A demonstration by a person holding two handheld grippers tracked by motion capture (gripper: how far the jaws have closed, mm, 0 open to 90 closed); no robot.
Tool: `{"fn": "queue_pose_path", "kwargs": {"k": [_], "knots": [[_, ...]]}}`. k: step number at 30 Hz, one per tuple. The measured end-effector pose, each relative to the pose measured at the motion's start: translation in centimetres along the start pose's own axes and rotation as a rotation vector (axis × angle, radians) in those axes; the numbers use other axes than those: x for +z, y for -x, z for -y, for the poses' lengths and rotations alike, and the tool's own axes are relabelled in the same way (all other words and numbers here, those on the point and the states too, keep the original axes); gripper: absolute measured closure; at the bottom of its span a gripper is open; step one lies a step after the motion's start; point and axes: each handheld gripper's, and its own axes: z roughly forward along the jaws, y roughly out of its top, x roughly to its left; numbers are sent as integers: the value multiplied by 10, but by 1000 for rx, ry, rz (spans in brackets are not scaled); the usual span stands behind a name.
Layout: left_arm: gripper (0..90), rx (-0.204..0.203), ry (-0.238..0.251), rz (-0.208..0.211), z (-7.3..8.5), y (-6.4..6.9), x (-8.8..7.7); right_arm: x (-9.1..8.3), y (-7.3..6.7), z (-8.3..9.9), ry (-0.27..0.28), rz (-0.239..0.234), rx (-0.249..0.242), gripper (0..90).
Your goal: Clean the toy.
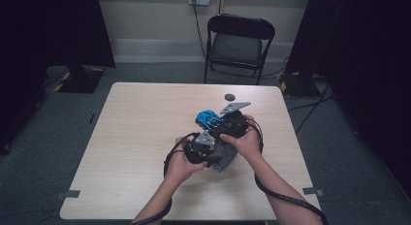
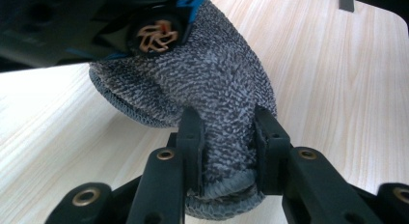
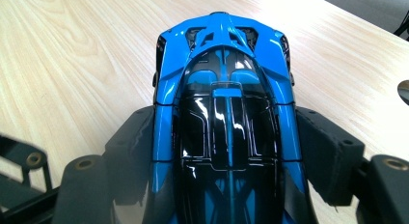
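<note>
- Two grippers over the table's (image 1: 145,118) near-right middle in the high view: left gripper (image 1: 201,150) and right gripper (image 1: 232,123); one small dark disc (image 1: 229,96) farther off, one folding chair (image 1: 237,43) beyond.
- One grey knit sock (image 2: 217,89) pinched at its cuff in the left gripper view; keep that clamp firm, mouth toward the car.
- One blue toy car (image 3: 226,103) clamped at its flanks in the right gripper view; hold level, nose aimed at the sock.

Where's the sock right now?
In the left gripper view the grey sock is pinched between the left gripper fingers, just above the table, beside the blue car.
</note>
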Motion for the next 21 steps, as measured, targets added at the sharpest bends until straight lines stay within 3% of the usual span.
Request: {"fn": "queue_pose_path", "kwargs": {"k": [12, 21], "knots": [[692, 54, -46, 54, 3, 18, 12, -2, 4, -1, 11, 1, 12, 284], [693, 38, -76, 19, 12, 10, 1, -8, 7, -1, 19, -5, 15, 284]]}}
